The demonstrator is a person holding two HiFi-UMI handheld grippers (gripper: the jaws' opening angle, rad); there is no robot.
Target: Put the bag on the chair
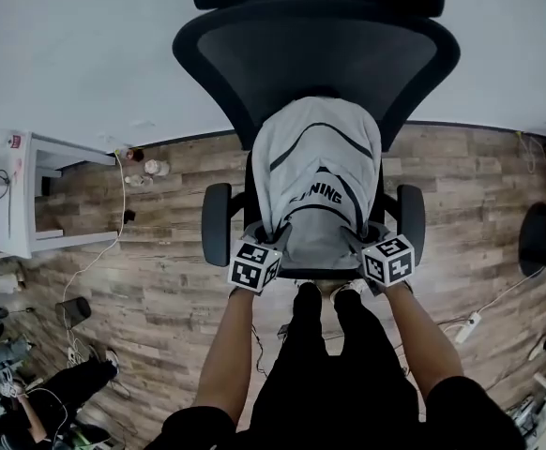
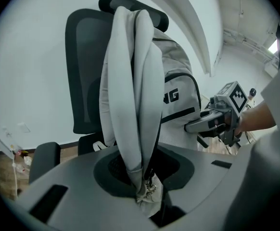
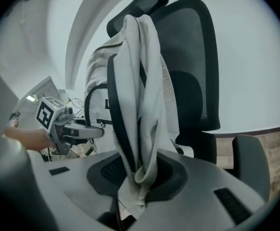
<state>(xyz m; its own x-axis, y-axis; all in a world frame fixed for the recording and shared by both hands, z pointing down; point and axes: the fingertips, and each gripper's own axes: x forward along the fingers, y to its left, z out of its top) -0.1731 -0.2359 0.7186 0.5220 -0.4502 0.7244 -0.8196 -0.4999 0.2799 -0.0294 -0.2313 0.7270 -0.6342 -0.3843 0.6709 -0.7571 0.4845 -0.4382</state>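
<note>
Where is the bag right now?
Centre of the head view: the bag sits in front of the chair backrest, between its armrests, with the left gripper and right gripper each clamped on its fabric.

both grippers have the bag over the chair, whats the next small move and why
Probably ease both hands down a little until the bag settles on the chair seat, before letting go. The left gripper and right gripper each have jaws shut on its fabric, and it stands upright between the armrests against the backrest. Whether its base rests on the seat cannot be seen.
</note>
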